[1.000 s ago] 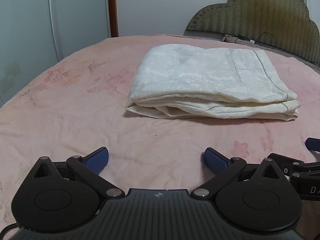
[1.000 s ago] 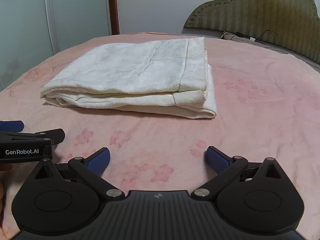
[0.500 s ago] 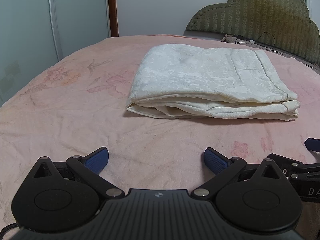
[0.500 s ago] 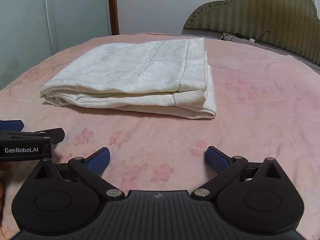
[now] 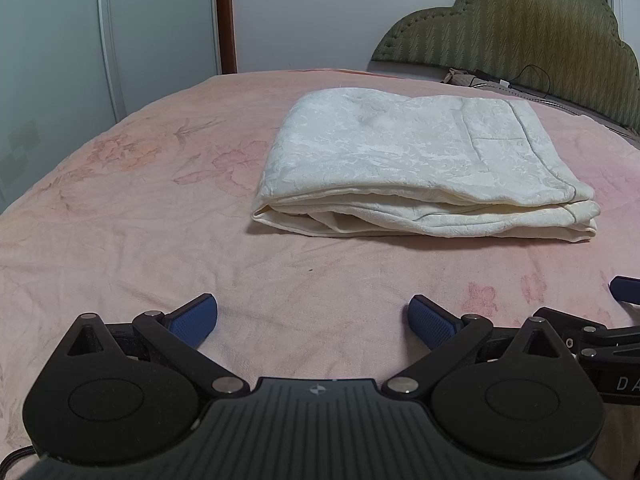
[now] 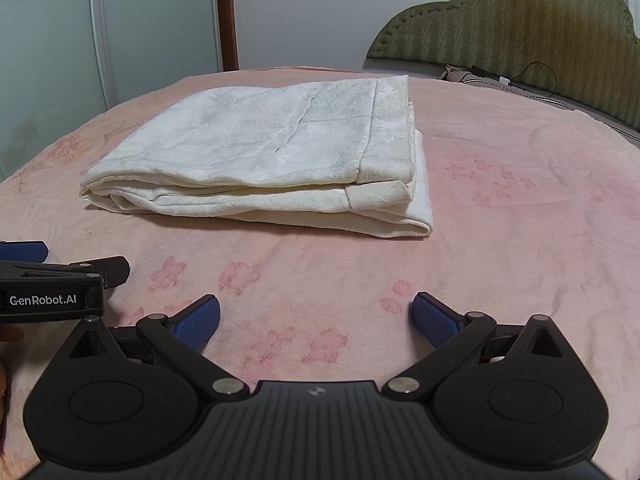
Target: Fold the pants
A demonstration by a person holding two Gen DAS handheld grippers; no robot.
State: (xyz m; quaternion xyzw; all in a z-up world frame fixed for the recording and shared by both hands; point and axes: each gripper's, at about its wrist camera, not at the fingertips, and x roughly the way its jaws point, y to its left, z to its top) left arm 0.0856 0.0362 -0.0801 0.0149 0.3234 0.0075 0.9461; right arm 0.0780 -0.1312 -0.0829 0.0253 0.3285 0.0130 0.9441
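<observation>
Cream-white pants [image 5: 416,164] lie folded into a thick rectangle on the pink bed [image 5: 140,220]; the right wrist view shows the same pants [image 6: 272,152] further left. My left gripper [image 5: 313,318] stands open over the sheet, well short of the pants, with nothing between its blue pads. My right gripper [image 6: 316,320] is open too, also near the bed's front and apart from the pants. Each gripper shows at the other view's edge: the right one at the left wrist view's right side, the left one at the right wrist view's left side.
A green padded headboard [image 5: 520,36] stands at the back right, with a cable and small items at its foot [image 5: 496,80]. Pale wardrobe doors [image 5: 60,60] and a brown door frame [image 5: 226,16] stand behind the bed on the left.
</observation>
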